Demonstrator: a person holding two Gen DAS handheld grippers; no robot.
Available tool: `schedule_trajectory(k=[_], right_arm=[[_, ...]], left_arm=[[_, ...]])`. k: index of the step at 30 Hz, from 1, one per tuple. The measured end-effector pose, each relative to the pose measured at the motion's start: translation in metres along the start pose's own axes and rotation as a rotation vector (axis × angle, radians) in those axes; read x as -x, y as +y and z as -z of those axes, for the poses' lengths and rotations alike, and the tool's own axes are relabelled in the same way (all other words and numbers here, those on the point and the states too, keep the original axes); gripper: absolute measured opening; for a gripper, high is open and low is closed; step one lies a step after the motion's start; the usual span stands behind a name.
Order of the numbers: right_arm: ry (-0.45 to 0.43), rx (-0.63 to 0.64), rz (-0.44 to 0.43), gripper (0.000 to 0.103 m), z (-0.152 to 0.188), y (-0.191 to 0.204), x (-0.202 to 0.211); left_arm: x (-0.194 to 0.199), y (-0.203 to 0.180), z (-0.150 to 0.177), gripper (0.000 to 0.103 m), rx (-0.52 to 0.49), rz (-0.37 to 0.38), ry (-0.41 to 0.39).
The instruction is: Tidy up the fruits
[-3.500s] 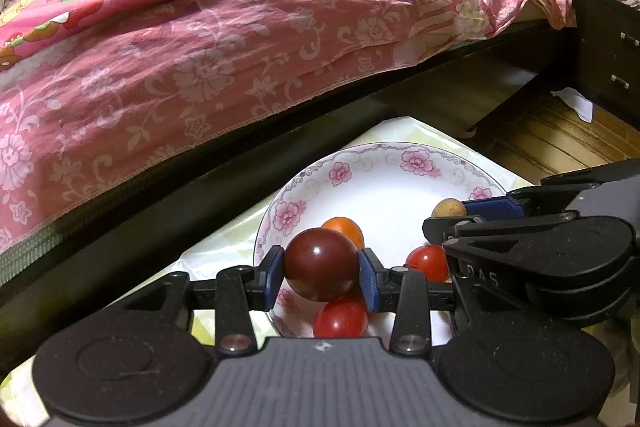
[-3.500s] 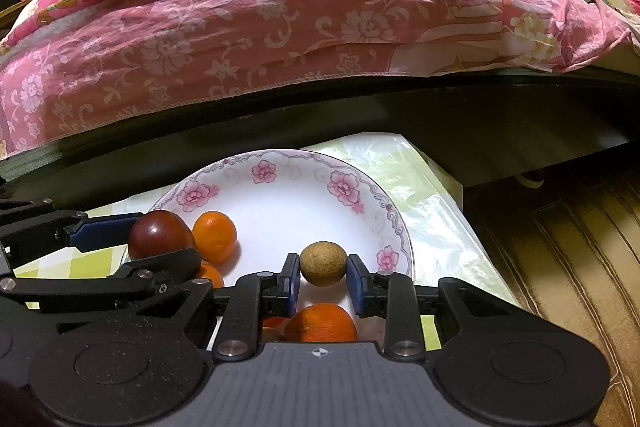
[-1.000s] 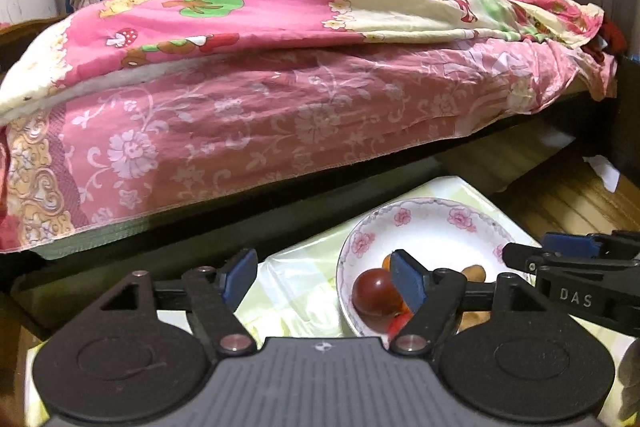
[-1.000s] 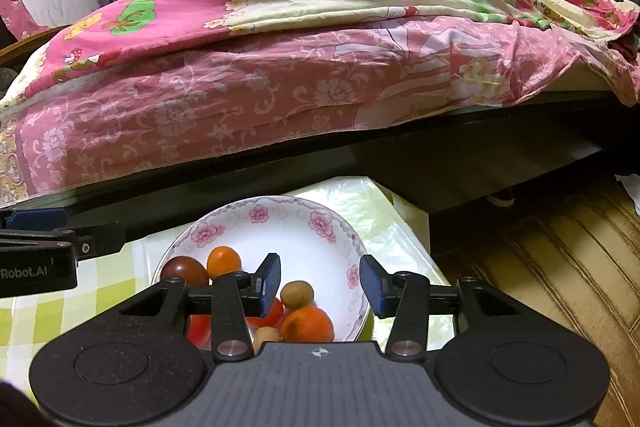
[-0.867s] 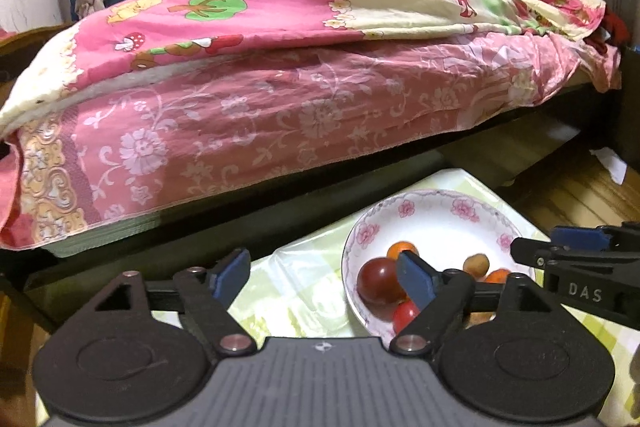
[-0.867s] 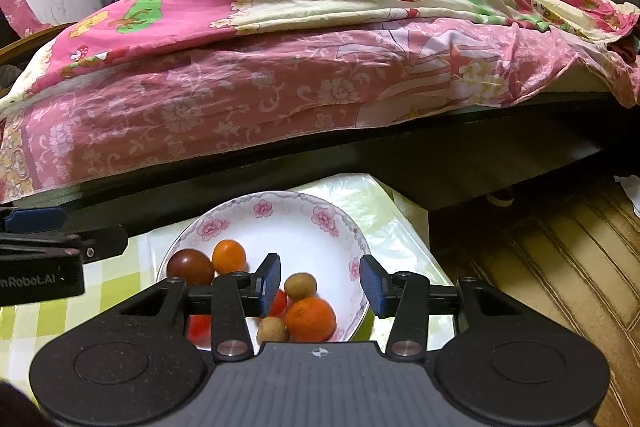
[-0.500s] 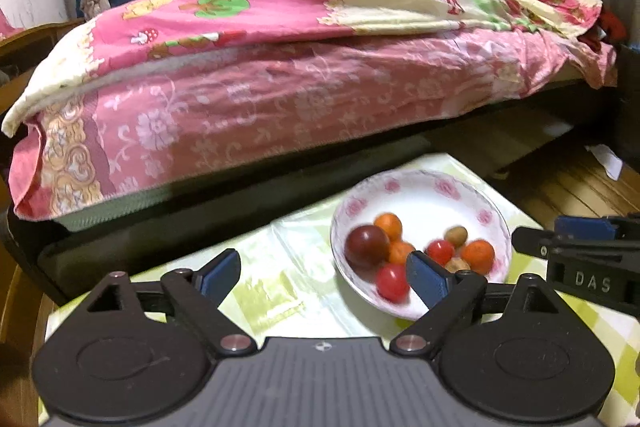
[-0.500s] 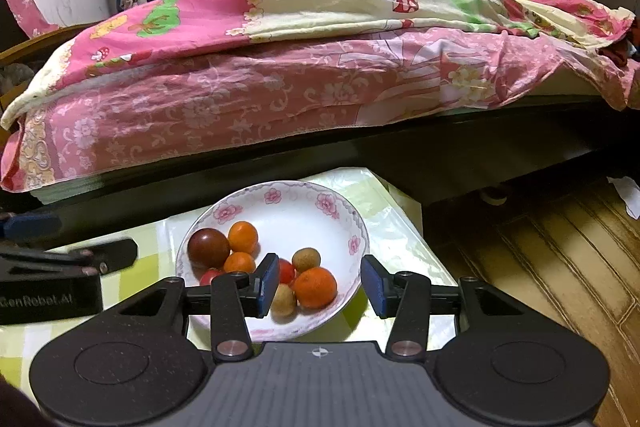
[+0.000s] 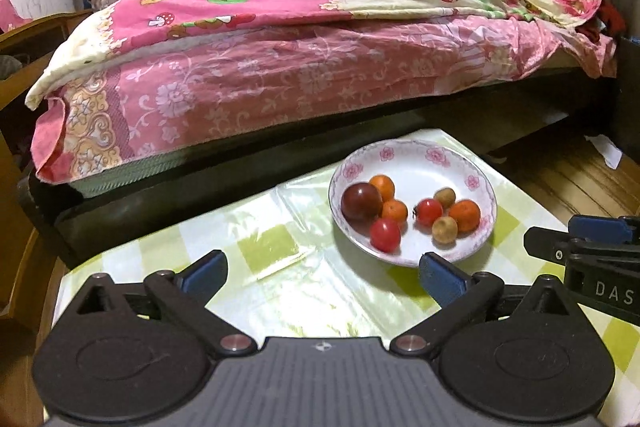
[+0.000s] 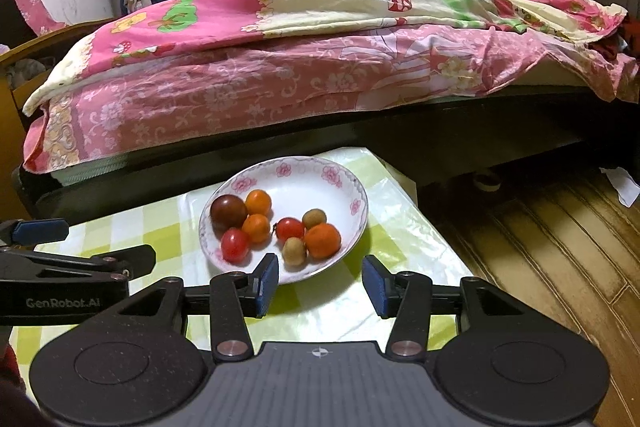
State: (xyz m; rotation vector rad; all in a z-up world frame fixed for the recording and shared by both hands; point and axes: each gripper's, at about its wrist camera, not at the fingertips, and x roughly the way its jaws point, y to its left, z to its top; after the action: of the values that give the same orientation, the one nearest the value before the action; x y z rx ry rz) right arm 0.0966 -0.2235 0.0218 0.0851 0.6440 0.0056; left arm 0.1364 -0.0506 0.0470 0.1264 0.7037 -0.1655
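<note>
A white floral plate [image 9: 432, 163] [image 10: 320, 179] sits on the green-checked table and holds several fruits: a dark plum [image 9: 361, 201] [image 10: 228, 211], oranges [image 9: 464, 215] [image 10: 322, 239], red tomatoes [image 9: 385, 235] [image 10: 234, 245] and small brown fruits [image 9: 444, 229] [image 10: 294, 250]. My left gripper [image 9: 322, 277] is open and empty, pulled back above the table, left of the plate. My right gripper [image 10: 319, 285] is open and empty, just behind the plate's near rim.
A bed with pink floral bedding [image 9: 300, 67] and a dark frame runs along the table's far side. The table's right edge [image 10: 432, 227] drops to a wooden floor [image 10: 552, 235]. A glossy plastic cover lies over the tablecloth [image 9: 272, 251].
Both grippers let go of their fruits, the left the plum and the right a small brown fruit, then opened and drew back and up from the plate.
</note>
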Motion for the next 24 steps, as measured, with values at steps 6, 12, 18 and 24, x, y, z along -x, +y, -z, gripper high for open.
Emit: schedule_trajectory(k=[6, 12, 18, 24], right_arm=[[0.007, 0.001, 0.009, 0.046, 0.012, 0.003, 0.018], [0.040, 0.019, 0.013, 0.046, 0.030, 0.010, 0.035], [0.080, 0.018, 0.007, 0.047, 0.050, 0.014, 0.050], [0.120, 0.015, -0.001, 0.048, 0.066, 0.020, 0.061]], left_arm=[[0.016, -0.001, 0.014, 0.103, 0.006, -0.001, 0.018], [0.034, -0.006, 0.032, 0.103, -0.016, -0.012, 0.061], [0.049, -0.012, 0.054, 0.103, -0.035, -0.016, 0.117], [0.060, -0.012, 0.069, 0.103, -0.020, -0.015, 0.148]])
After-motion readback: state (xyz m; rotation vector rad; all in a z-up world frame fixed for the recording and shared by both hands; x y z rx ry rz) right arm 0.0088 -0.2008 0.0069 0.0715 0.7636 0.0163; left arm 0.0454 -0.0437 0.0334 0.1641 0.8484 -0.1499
